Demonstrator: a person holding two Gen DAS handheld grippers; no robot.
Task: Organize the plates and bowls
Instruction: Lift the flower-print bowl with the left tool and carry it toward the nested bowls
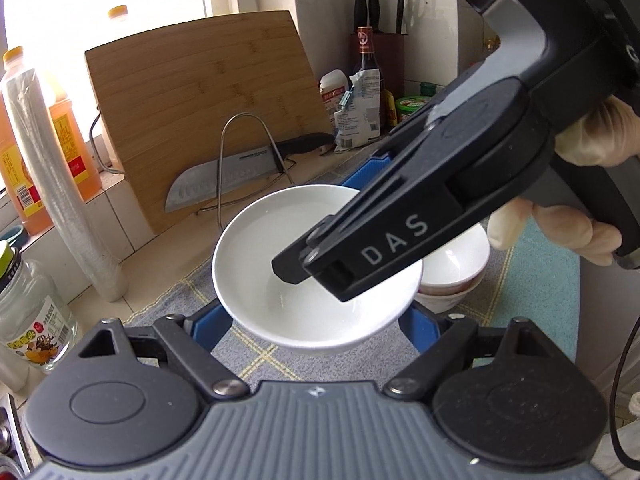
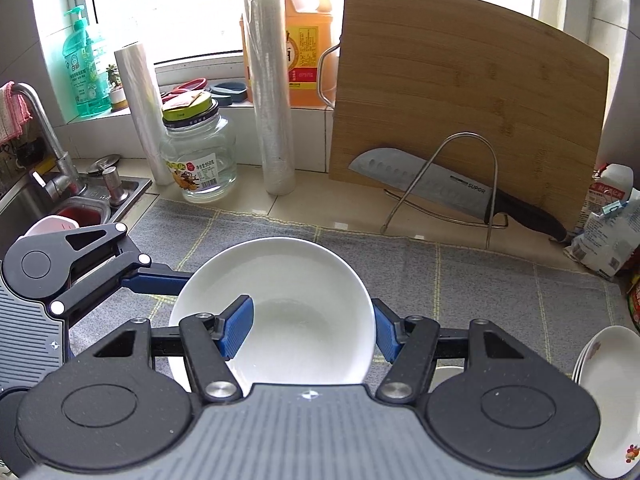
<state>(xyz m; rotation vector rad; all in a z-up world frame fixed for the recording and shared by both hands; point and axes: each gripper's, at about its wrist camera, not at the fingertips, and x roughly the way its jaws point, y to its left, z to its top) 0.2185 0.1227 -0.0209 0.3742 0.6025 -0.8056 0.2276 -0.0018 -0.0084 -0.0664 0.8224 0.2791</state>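
The right gripper (image 2: 312,330) fills the lower part of the right wrist view, its 2 blue pads clamped on a white bowl (image 2: 288,312): 1 pad (image 2: 238,328) sits inside the bowl against the wall at centre left, the other (image 2: 384,332) presses the outside of the rim at centre right. The bowl is held above a grey checked mat (image 2: 480,276). In the left wrist view the same white bowl (image 1: 280,272) occupies the centre, with the black right gripper (image 1: 320,268) reaching in from the upper right, held by a gloved hand (image 1: 560,236). The left gripper (image 1: 316,320) stands with its blue pads (image 1: 208,328) on either side of the bowl; whether they press on it cannot be determined. A stack of white bowls (image 1: 452,280) rests on the mat just right of centre, partly hidden. Along the top of the right wrist view, a bamboo cutting board (image 2: 460,92) leans upright behind a wire stand (image 2: 452,184) holding a knife (image 2: 440,186). A glass jar (image 2: 198,156) stands at centre left, and decorated plates (image 2: 608,396) lean at the lower right edge.
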